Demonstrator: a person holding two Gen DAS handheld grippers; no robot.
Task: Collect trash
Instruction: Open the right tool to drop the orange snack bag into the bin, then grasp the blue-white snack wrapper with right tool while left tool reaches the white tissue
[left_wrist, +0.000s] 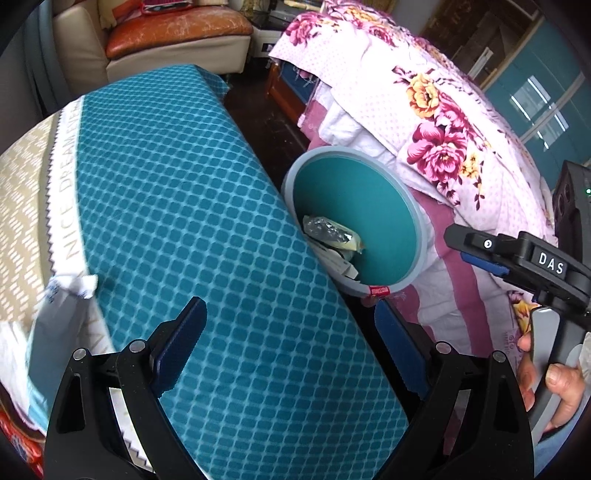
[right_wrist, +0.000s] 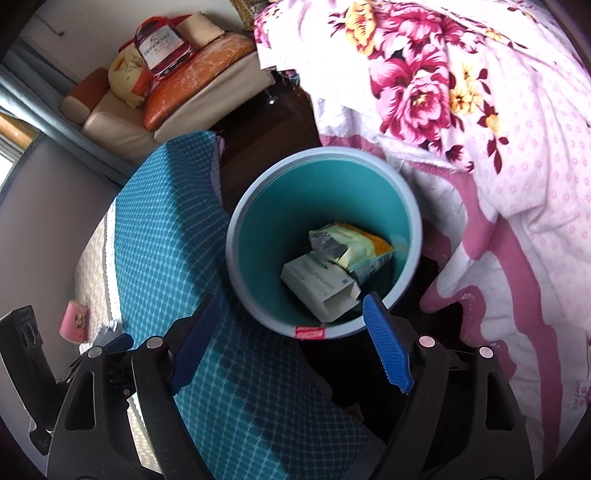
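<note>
— What surrounds the bin?

— A worktop (left_wrist: 207, 206) draped in a teal checked cloth runs along one side of it, and a bed's floral quilt (right_wrist: 461, 92) hangs beside the other. Dark floor shows between them. On the worktop's far edge lies a crumpled white wrapper (left_wrist: 79, 286), and a small pink item (right_wrist: 75, 320) sits there too. A sofa (right_wrist: 122, 122) with orange cushions stands beyond, with a Hennessy-printed bag (right_wrist: 159, 48) on it.

— And the bin itself?

— The teal waste bin (right_wrist: 258, 236) with a pale blue rim stands on the floor, touching the worktop's cloth. Inside are a white carton (right_wrist: 314, 284) and, lying partly over it, a yellow-green crinkled packet (right_wrist: 354, 243).

— The grippers?

— The left hand-held gripper (left_wrist: 291, 349) hovers over the worktop's edge, jaws spread, nothing between them. The right hand-held gripper (right_wrist: 291, 339) hangs above the bin's near rim, likewise spread and empty.
</note>
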